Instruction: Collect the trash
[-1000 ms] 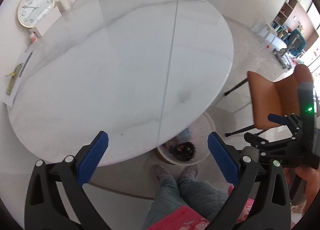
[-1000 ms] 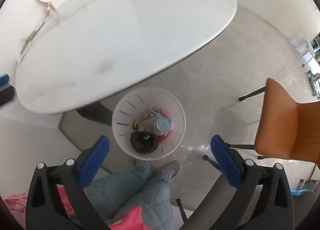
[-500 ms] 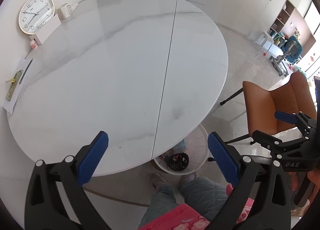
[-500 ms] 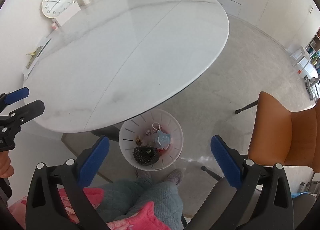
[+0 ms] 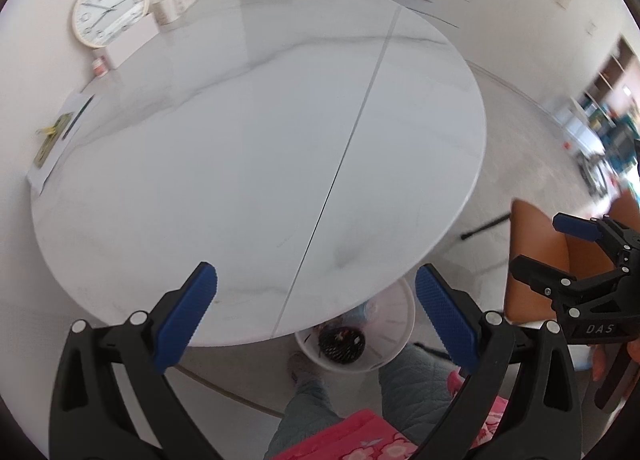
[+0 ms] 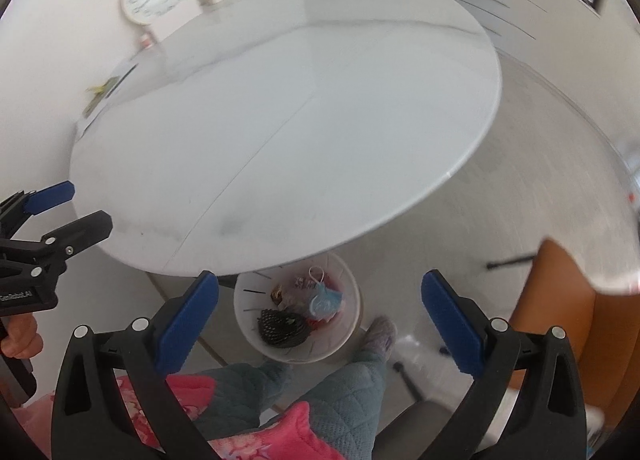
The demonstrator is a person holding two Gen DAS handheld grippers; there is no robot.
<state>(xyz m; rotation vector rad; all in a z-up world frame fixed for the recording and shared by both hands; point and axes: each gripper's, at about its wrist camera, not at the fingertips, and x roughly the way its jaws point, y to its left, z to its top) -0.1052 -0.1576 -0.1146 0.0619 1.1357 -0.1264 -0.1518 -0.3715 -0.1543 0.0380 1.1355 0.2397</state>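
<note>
A white slotted trash bin [image 6: 296, 316] stands on the floor under the near edge of the round white marble table [image 6: 288, 120]. It holds several pieces of trash: a black dotted item [image 6: 282, 328], a light blue face mask [image 6: 324, 300] and small wrappers. The bin also shows in the left wrist view [image 5: 356, 336], partly hidden by the table [image 5: 256, 148]. My left gripper [image 5: 316, 300] is open and empty above the table's near edge. My right gripper [image 6: 320, 304] is open and empty, high above the bin.
A clock [image 5: 108, 14], a mug [image 5: 168, 8], a small jar [image 5: 100, 65] and papers [image 5: 56, 136] sit at the table's far left by the wall. An orange chair [image 6: 576, 300] stands to the right. The person's legs [image 6: 320, 388] are below the grippers.
Both grippers rose and pulled back, so the table and bin look smaller and more of the room shows. Both stayed open and empty.
</note>
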